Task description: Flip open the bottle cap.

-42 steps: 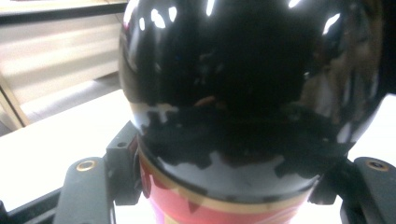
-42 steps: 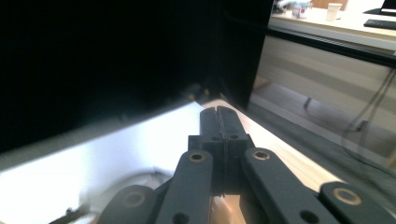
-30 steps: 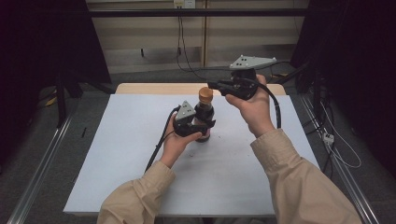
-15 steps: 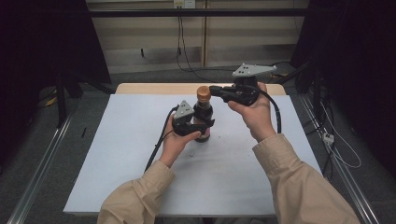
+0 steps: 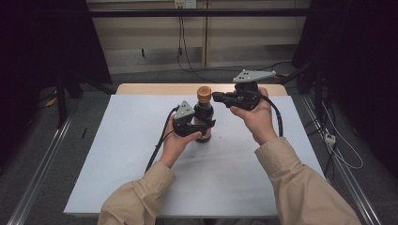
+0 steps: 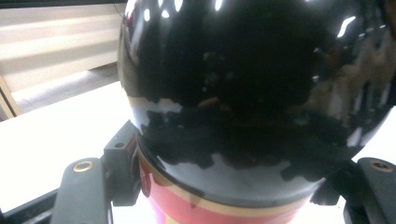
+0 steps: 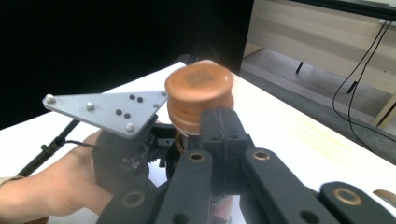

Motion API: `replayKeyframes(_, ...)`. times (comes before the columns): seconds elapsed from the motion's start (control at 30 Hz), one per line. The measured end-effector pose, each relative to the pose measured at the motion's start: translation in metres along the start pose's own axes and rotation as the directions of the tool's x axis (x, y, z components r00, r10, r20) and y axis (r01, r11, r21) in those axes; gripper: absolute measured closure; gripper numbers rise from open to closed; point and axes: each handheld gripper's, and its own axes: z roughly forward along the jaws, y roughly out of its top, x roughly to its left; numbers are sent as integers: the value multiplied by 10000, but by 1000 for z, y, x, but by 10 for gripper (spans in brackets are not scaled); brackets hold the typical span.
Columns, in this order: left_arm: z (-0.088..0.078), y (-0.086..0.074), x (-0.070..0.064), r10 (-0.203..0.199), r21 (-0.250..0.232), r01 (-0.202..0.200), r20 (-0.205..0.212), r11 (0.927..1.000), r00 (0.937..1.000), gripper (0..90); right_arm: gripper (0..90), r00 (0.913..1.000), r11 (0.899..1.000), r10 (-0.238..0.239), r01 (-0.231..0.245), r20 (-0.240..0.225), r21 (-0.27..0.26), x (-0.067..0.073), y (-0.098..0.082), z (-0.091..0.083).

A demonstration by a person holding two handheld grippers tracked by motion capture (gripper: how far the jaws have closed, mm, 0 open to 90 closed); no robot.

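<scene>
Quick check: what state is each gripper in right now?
Left gripper: shut on the dark bottle, which stands on the table.
Right gripper: shut, holding nothing, jaws beside the bottle's orange cap.

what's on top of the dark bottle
An orange-brown screw cap tops the dark bottle; the shut right gripper is beside it. What's inside is hidden.

The bottle point(image 5: 203, 117) stands mid-table point(image 5: 117, 164); left gripper point(image 5: 197, 127) around it, right gripper point(image 5: 220, 97) apparently beside its cap point(image 5: 203, 92).
</scene>
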Motion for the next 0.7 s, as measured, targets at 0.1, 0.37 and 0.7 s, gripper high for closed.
replayKeyframes(0.1,0,0,0,7,-12,-7,-19,10000,10000,296,900,10000,10000,25,-25,-20,83,0,-2,3)
replayKeyframes(0.37,0,0,0,2,-22,-2,-18,10000,10000,296,900,10000,9999,-41,43,-71,158,-1,-1,4)
replayKeyframes(0.7,0,-1,1,-84,-62,84,-7,9999,10000,296,900,9995,9992,-44,56,-322,391,-1,4,5)
